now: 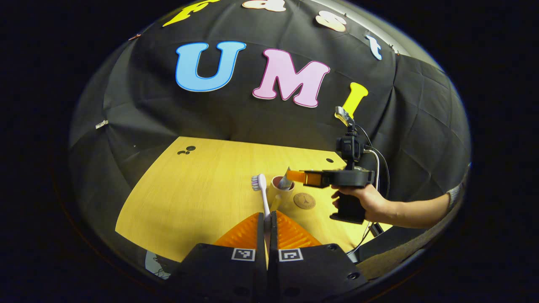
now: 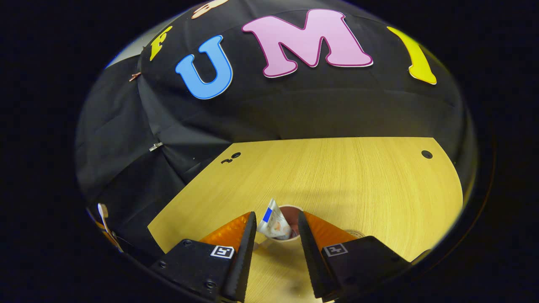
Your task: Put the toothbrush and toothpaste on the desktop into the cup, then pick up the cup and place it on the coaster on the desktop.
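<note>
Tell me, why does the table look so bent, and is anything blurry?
In the left gripper view the fisheye lens bows the table edges into curves; the toothbrush and cup look fairly sharp. In the right gripper view the table curves likewise, lit evenly, with a soft shadow near the cup; the toothpaste there looks slightly soft.

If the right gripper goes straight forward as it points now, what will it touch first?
Probably the toothpaste standing in the cup, which sit between the open right gripper fingers; depth is hard to judge.
</note>
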